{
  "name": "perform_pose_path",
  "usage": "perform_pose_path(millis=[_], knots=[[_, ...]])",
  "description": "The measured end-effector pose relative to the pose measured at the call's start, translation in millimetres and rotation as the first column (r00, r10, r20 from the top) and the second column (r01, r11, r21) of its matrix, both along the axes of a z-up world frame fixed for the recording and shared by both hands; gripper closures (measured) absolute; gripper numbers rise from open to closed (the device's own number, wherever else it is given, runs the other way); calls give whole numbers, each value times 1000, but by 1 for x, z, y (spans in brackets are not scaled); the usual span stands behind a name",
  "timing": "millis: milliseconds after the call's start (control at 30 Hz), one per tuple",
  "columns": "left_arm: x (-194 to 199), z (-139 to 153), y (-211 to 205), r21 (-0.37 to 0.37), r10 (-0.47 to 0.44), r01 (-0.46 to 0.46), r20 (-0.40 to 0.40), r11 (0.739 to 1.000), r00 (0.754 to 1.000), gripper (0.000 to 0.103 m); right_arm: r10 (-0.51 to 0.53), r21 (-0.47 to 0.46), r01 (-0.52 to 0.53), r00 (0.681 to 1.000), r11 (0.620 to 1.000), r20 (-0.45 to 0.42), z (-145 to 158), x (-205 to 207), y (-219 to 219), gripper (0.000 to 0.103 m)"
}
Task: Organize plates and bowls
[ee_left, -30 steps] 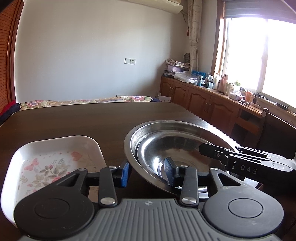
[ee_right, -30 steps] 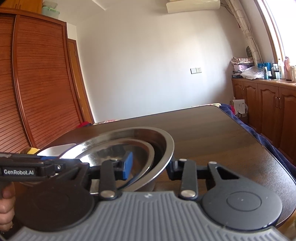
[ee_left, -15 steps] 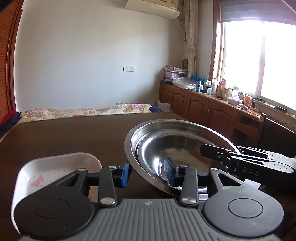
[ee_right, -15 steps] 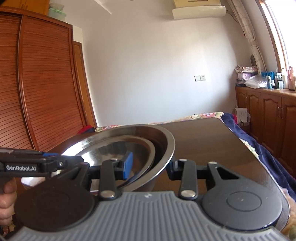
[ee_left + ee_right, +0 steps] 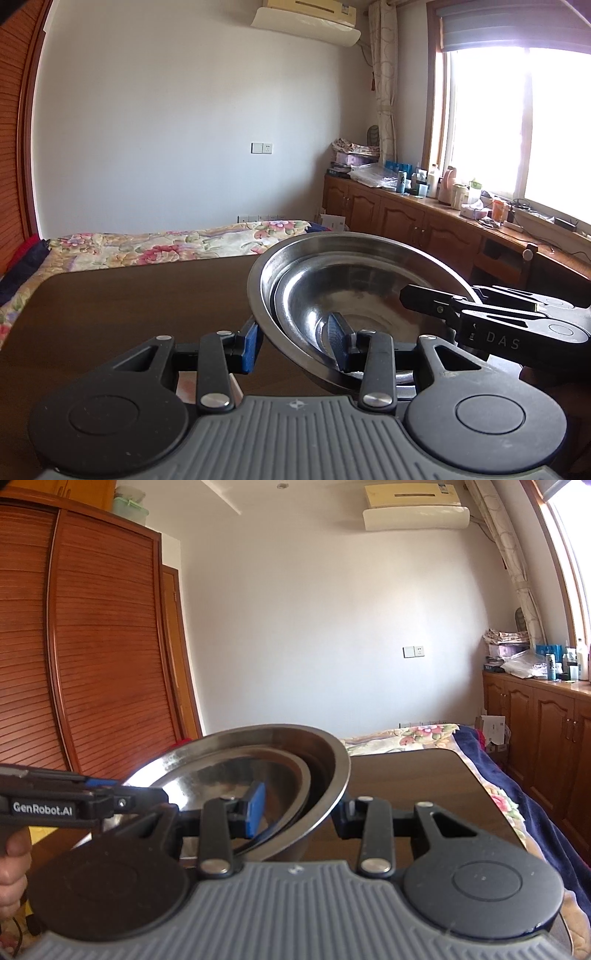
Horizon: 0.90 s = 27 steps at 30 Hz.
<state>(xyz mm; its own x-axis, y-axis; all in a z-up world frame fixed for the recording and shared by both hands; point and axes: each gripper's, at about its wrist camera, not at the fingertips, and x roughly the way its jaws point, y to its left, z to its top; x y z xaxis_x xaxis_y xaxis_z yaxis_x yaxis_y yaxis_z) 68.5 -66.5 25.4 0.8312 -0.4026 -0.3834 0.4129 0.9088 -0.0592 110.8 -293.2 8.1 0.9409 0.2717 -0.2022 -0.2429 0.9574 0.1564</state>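
A large steel bowl (image 5: 369, 247) holds a smaller steel bowl (image 5: 325, 299) nested inside it, and the stack is held tilted above the dark table (image 5: 129, 295). My left gripper (image 5: 295, 343) is shut on the stack's near left rim, one blue pad outside and one inside. My right gripper (image 5: 300, 810) is shut on the opposite rim of the large bowl (image 5: 328, 764), with its left pad inside the smaller bowl (image 5: 258, 775). Each gripper shows in the other's view: the right one (image 5: 410, 295) and the left one (image 5: 147, 799). A person's hand (image 5: 13, 864) holds the left tool.
A sliver of the white floral tray (image 5: 188, 389) shows under my left fingers. Beyond the table lie a floral bed (image 5: 166, 243) and a wooden counter (image 5: 424, 221) with bottles under the window. A slatted wardrobe (image 5: 92, 664) stands at the left.
Both grippers have risen with the bowl stack. The table has sunk lower in both views, and the white tray has dropped almost out of the left wrist view.
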Motion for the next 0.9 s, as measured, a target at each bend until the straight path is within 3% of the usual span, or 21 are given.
perform_pose_path(millis=[900], knots=[[-14, 12, 82, -1, 174, -174, 4, 985, 985, 62, 165, -48, -165, 986, 985, -21, 9, 10, 75, 63]])
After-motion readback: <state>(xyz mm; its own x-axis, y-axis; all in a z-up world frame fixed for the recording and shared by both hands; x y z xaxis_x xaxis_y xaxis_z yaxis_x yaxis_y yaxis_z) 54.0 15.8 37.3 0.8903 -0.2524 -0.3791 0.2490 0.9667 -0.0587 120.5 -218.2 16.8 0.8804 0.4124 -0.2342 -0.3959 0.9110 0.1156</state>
